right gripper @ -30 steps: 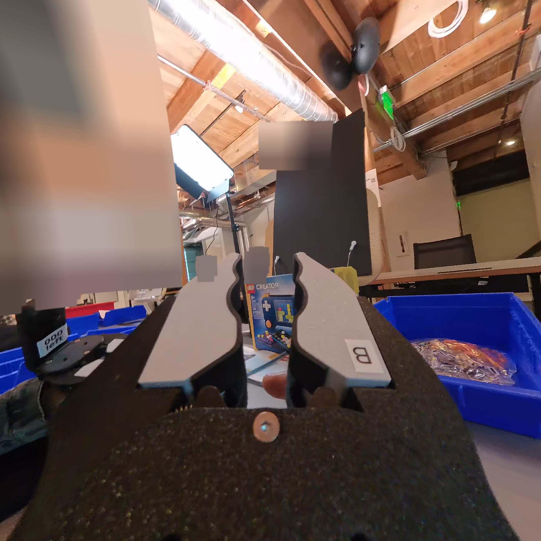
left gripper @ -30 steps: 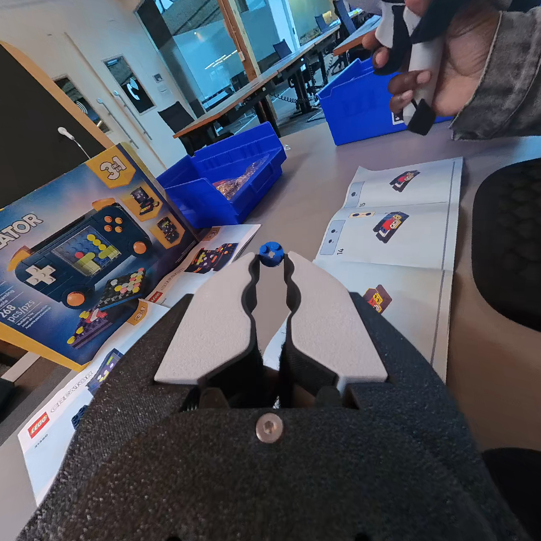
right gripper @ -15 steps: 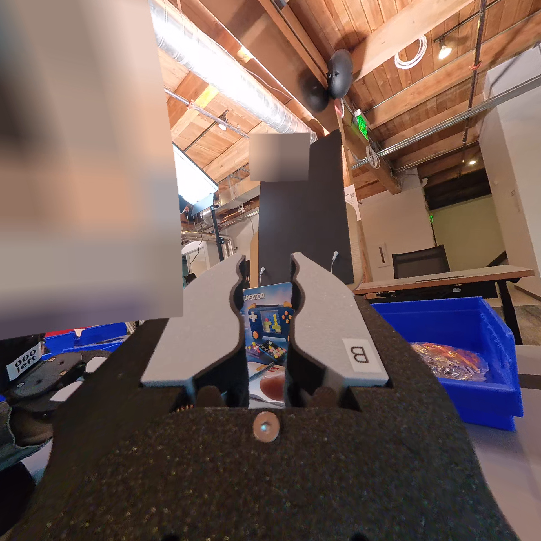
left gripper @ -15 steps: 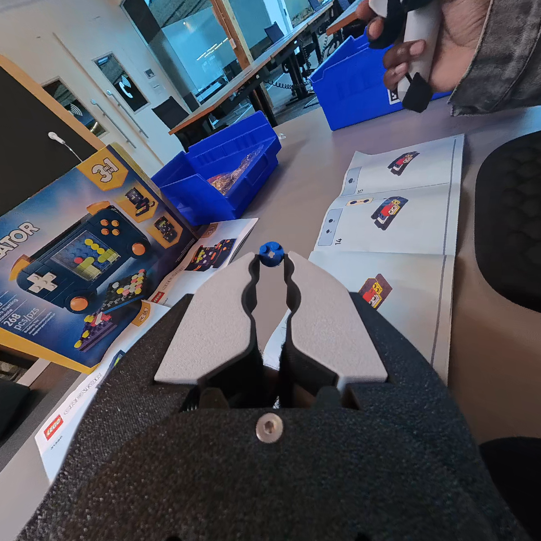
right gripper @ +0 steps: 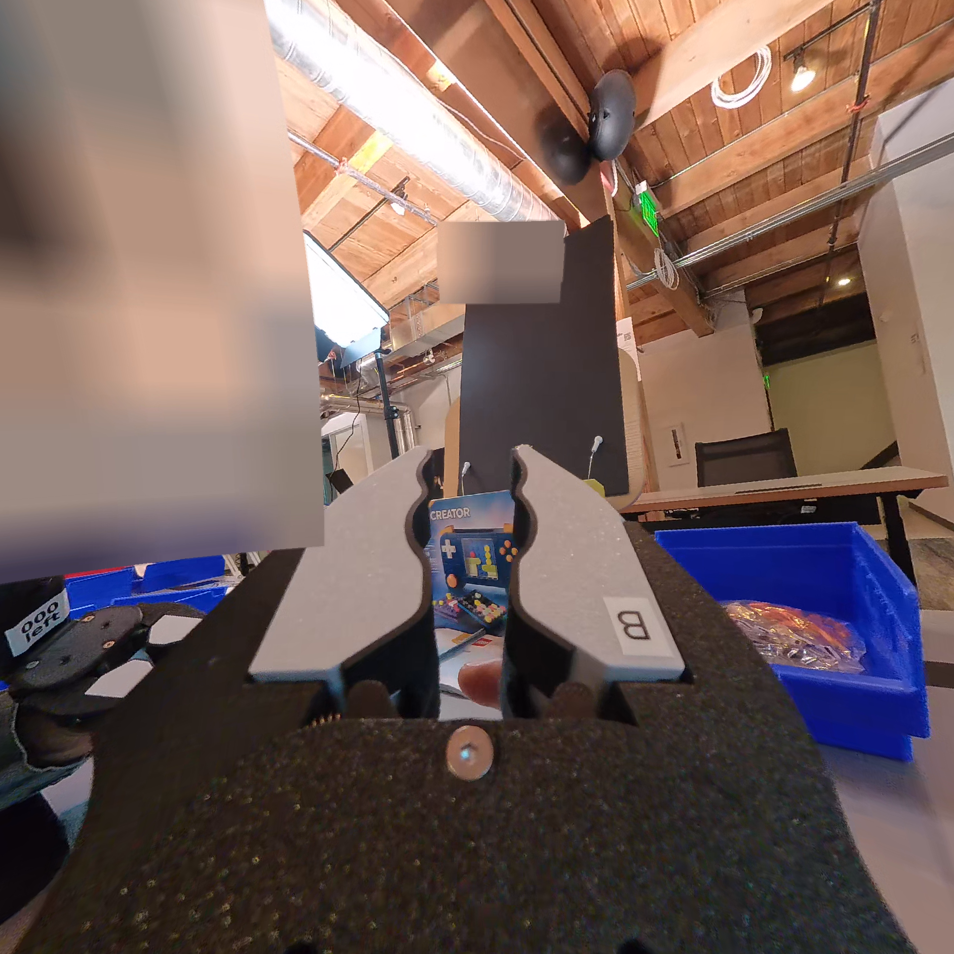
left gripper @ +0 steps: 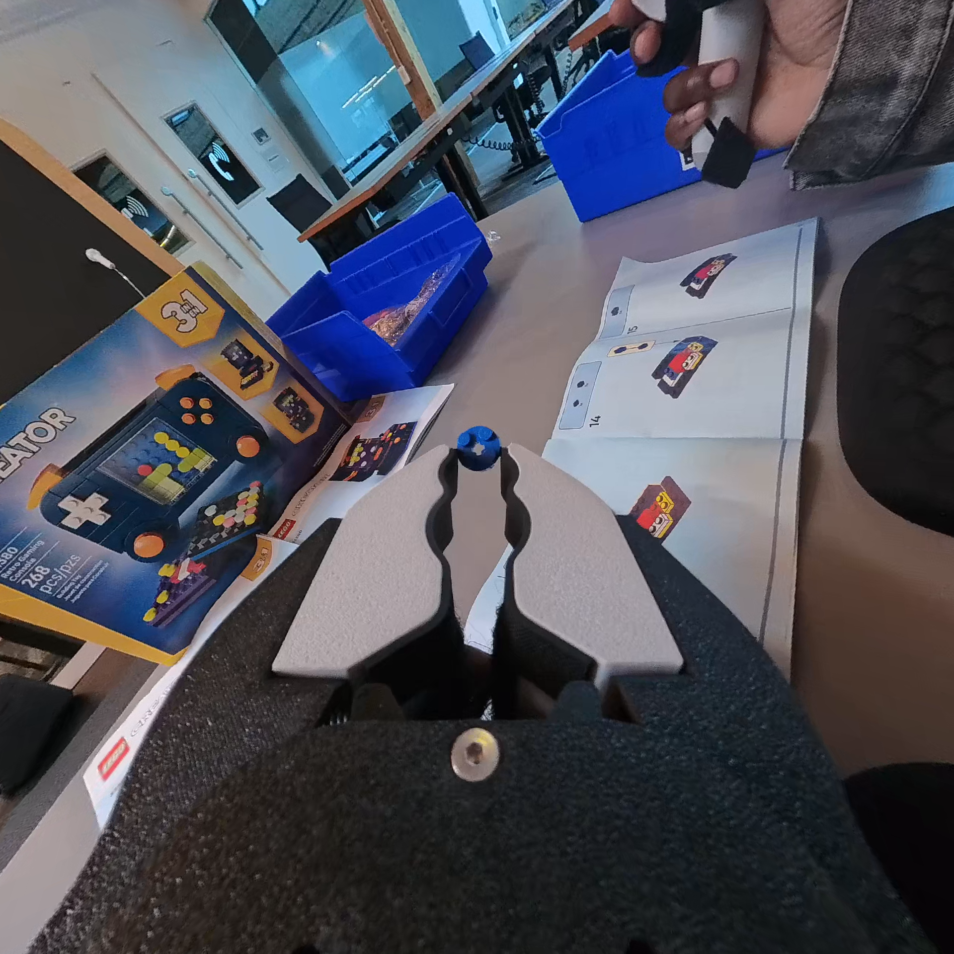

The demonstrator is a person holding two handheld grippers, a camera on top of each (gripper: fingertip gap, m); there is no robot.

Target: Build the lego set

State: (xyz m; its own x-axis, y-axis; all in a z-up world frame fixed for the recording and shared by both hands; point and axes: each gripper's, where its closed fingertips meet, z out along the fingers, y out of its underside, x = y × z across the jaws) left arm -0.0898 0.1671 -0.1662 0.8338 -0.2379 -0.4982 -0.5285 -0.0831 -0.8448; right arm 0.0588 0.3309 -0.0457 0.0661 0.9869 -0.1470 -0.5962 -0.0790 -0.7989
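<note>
Blue stud [left gripper: 478, 448], a small round brick, sits pinched at the very tips of my left claw [left gripper: 478, 457], both pads pressing its sides, held above the table [left gripper: 516, 320] between the open booklet [left gripper: 686, 392] and the toy box [left gripper: 155, 454]. Since a second ago that grip is unchanged; my right claw [right gripper: 471, 457] has narrowed slightly but stands apart on nothing, raised and pointing toward the box, beside a blue bin [right gripper: 805, 578].

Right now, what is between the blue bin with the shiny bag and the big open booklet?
In the left wrist view, only bare grey table lies between the blue bin and the open booklet.
</note>
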